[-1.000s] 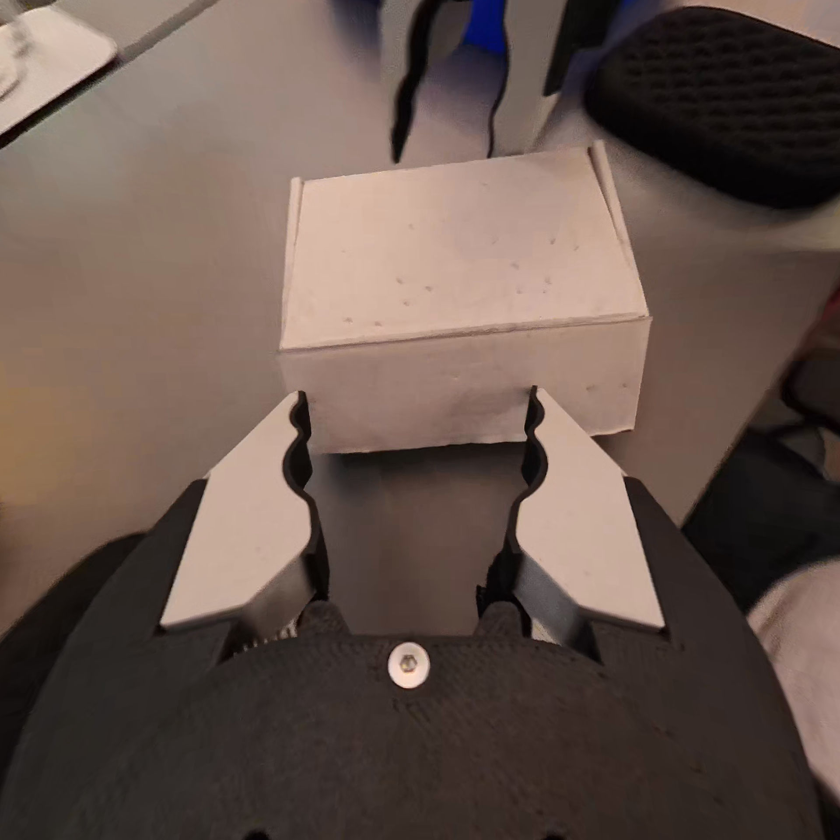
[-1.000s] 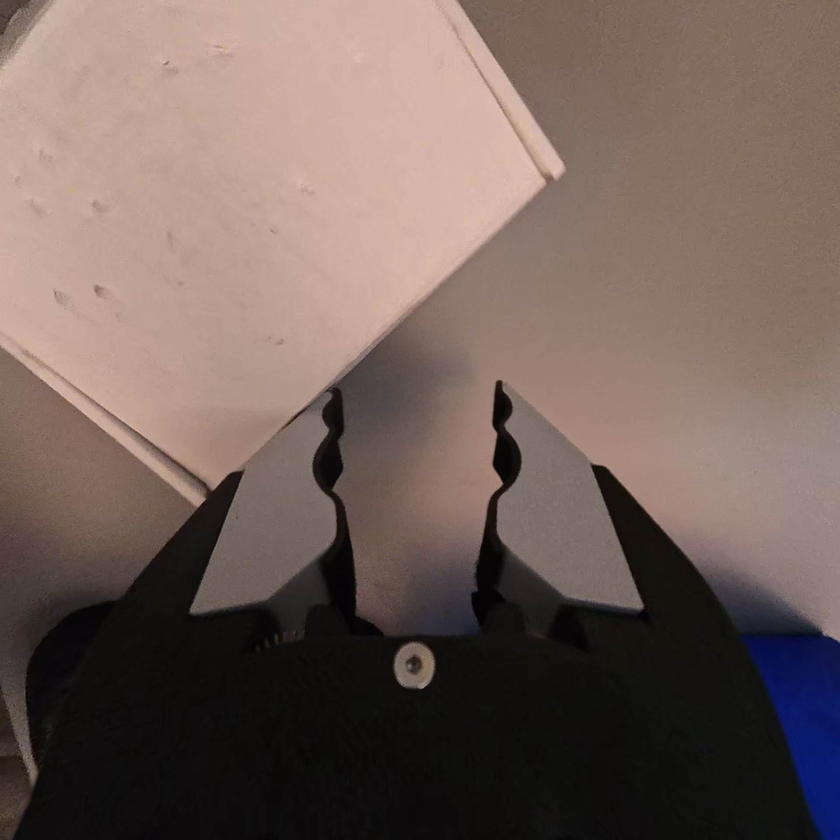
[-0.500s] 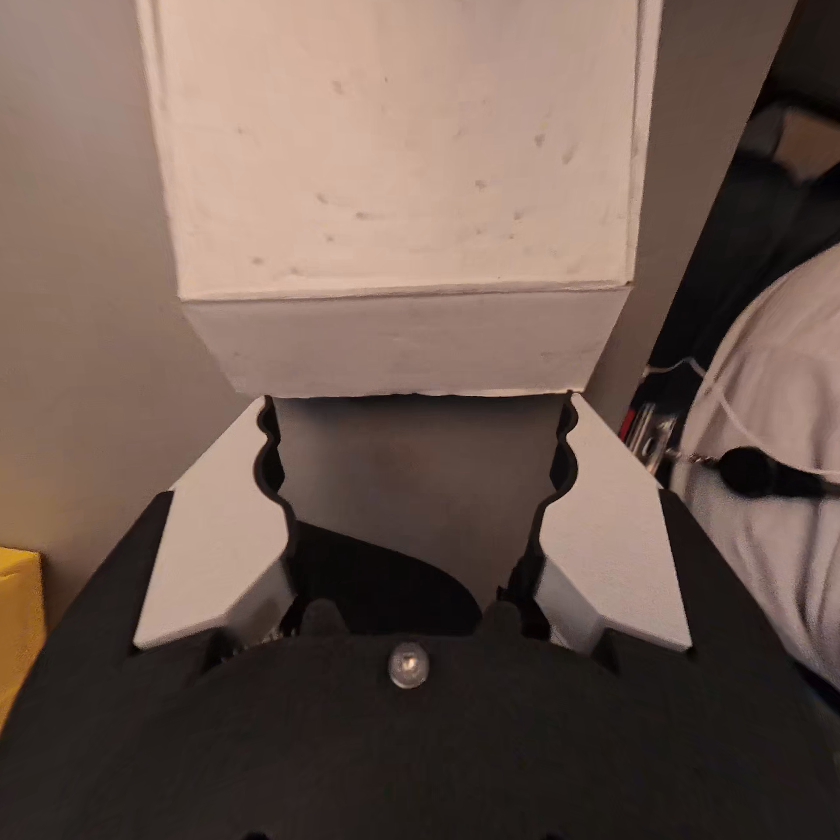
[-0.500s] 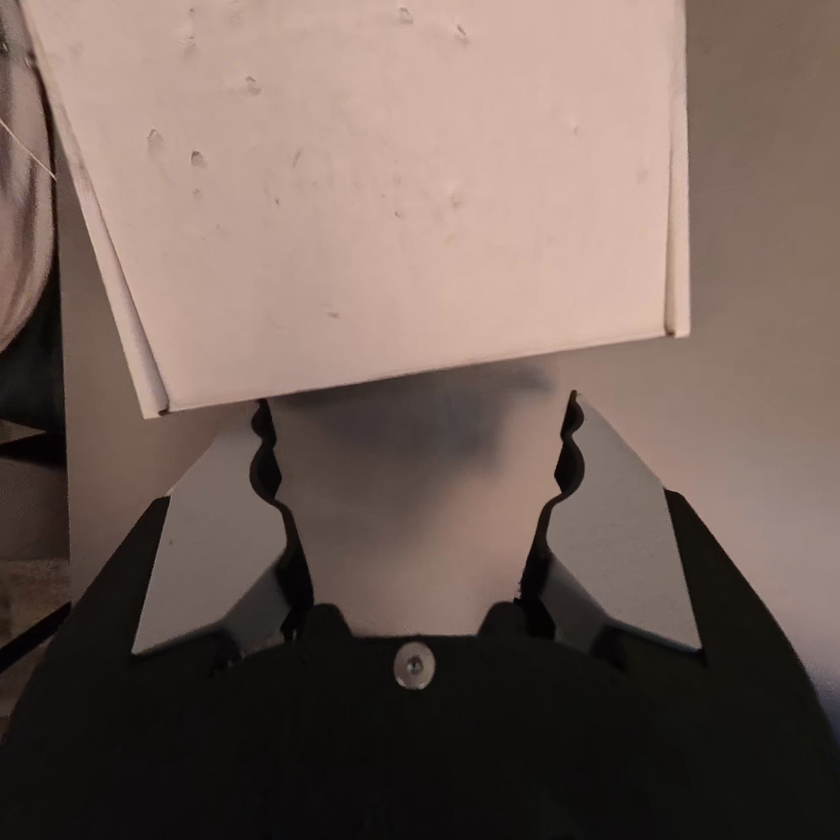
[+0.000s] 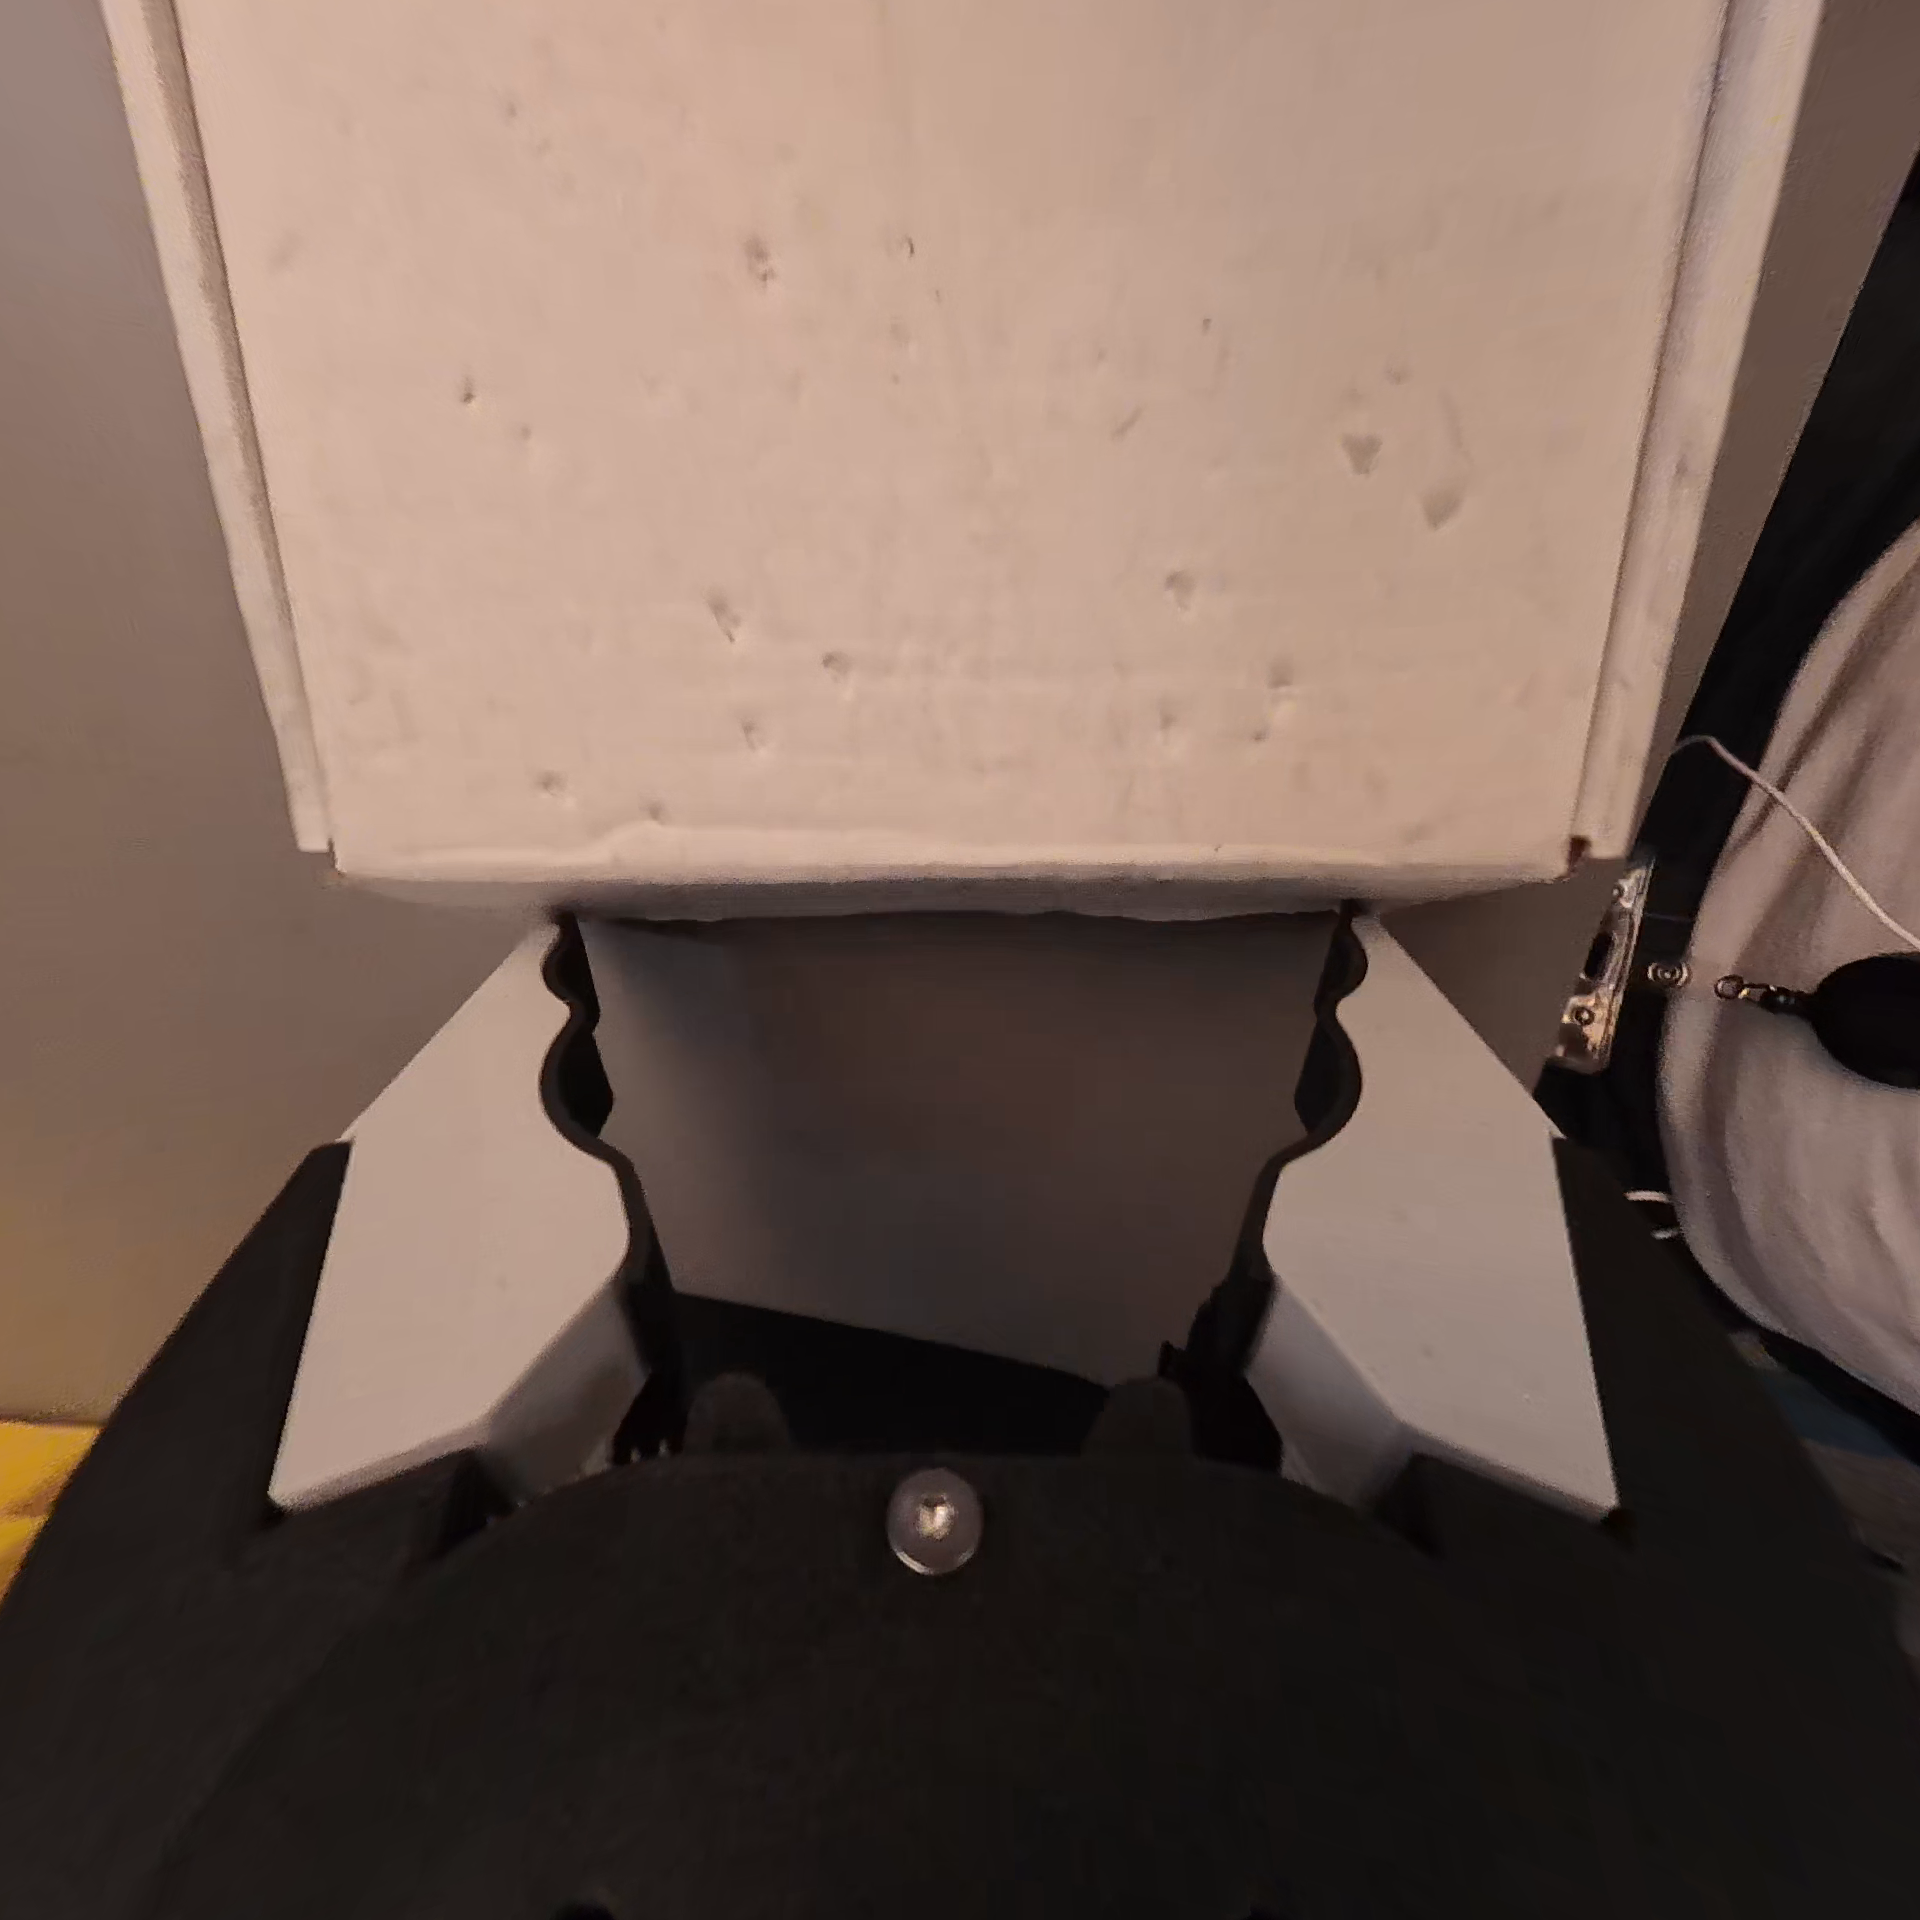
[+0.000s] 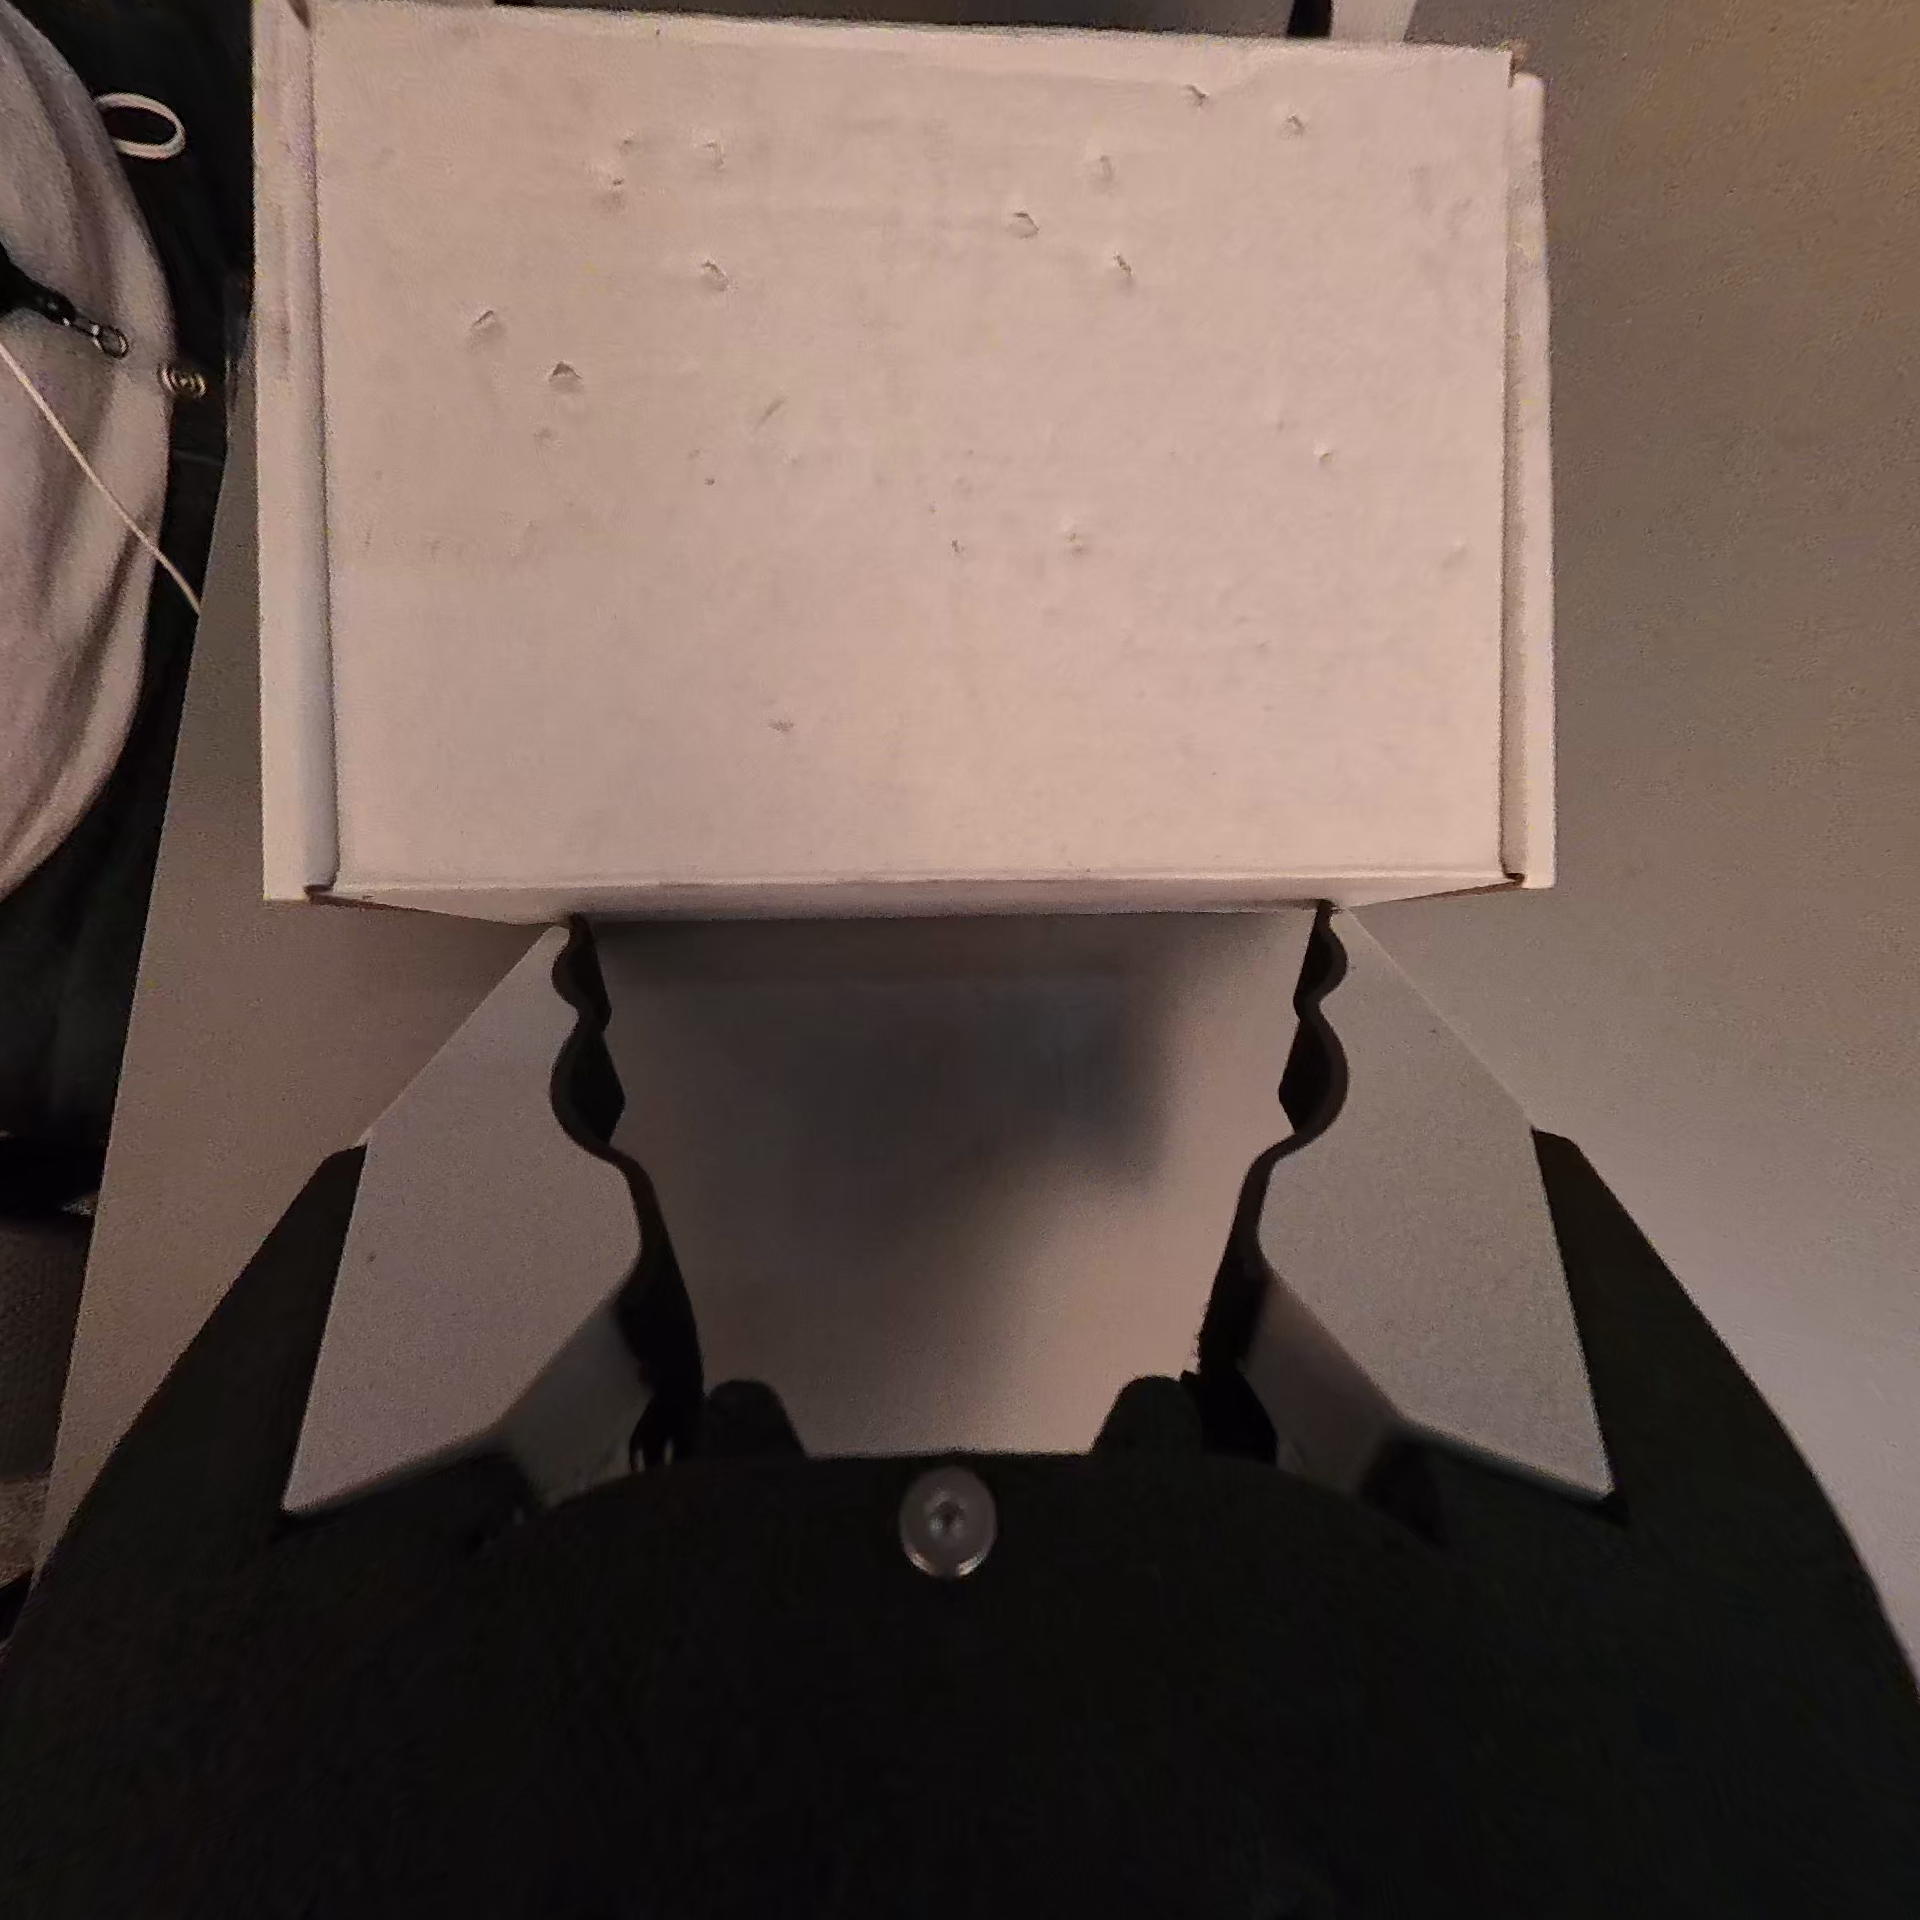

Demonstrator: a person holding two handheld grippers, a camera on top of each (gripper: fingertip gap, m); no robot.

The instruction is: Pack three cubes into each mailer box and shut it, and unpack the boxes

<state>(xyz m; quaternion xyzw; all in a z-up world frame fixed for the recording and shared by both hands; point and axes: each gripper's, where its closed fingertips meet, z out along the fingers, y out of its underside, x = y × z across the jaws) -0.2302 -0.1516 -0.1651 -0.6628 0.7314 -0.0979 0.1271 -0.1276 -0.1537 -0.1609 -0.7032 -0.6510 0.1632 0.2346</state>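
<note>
A shut white mailer box (image 5: 935, 468) with small dents in its lid lies on the grey table (image 5: 114, 727). My left gripper (image 5: 956, 920) is open wide at one end of the box, its fingertips right at the lid's near edge, with the end wall showing between the fingers. My right gripper (image 6: 945, 920) is open wide at the opposite end of the same box (image 6: 914, 468), its fingertips also at the lid's edge. Neither holds anything. I cannot tell whether the fingers touch the box. No cubes are in view.
The table's edge runs close along the box's side, with a person in a white garment (image 5: 1829, 1091) just beyond it; the garment also shows in the right wrist view (image 6: 62, 540). A yellow thing (image 5: 31, 1475) sits at the lower left. Bare table (image 6: 1714, 623) lies on the box's other side.
Both grippers have moved in to the box's two ends and opened wider. The right view has swung from a corner of the box to square with its end.
</note>
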